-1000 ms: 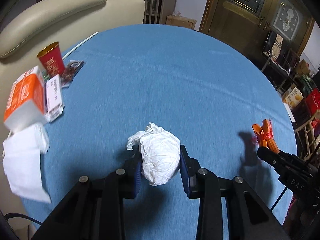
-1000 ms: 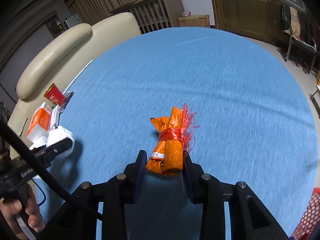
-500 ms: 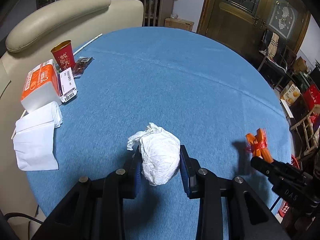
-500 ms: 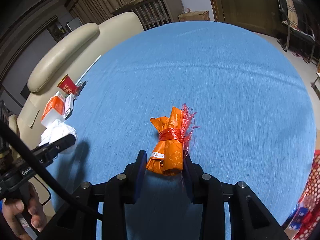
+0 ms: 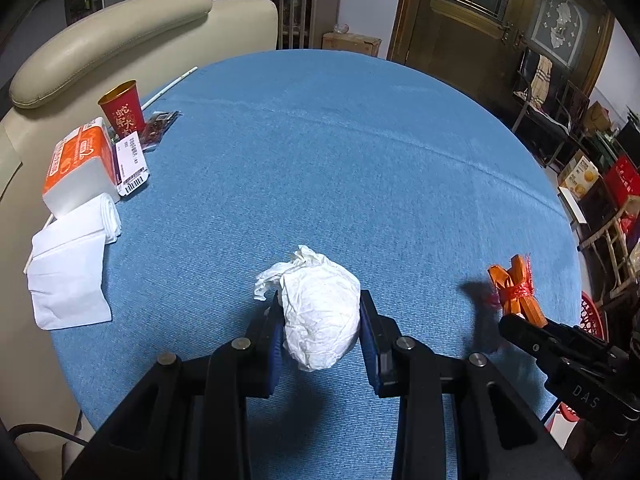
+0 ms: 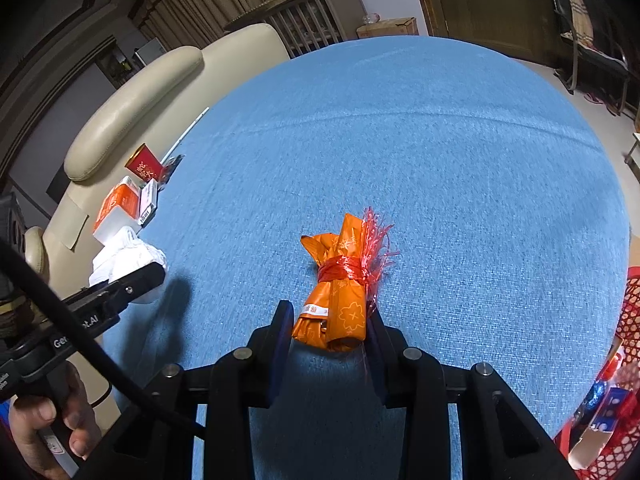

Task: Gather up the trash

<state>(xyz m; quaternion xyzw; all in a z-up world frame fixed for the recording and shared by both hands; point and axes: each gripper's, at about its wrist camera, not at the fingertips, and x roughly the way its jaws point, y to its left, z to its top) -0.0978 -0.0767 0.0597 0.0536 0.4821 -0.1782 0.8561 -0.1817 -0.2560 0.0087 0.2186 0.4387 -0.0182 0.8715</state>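
Your left wrist view looks steeply down, close over the round blue-clothed table (image 5: 360,152); your right wrist view does likewise (image 6: 440,140). Both share the red paper cup (image 5: 122,108) (image 6: 143,164) at upper left.

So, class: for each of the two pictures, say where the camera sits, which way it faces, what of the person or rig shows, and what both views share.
Left wrist: sits on the left gripper, facing forward and down across the blue table; its fingers clamp a crumpled white paper ball; the right gripper enters at right.
Right wrist: sits on the right gripper, same heading; its fingers clamp an orange wrapper bundle; the left gripper and a hand show at left.
Shared: table, both bundles, red cup, orange tissue pack, cream chair.
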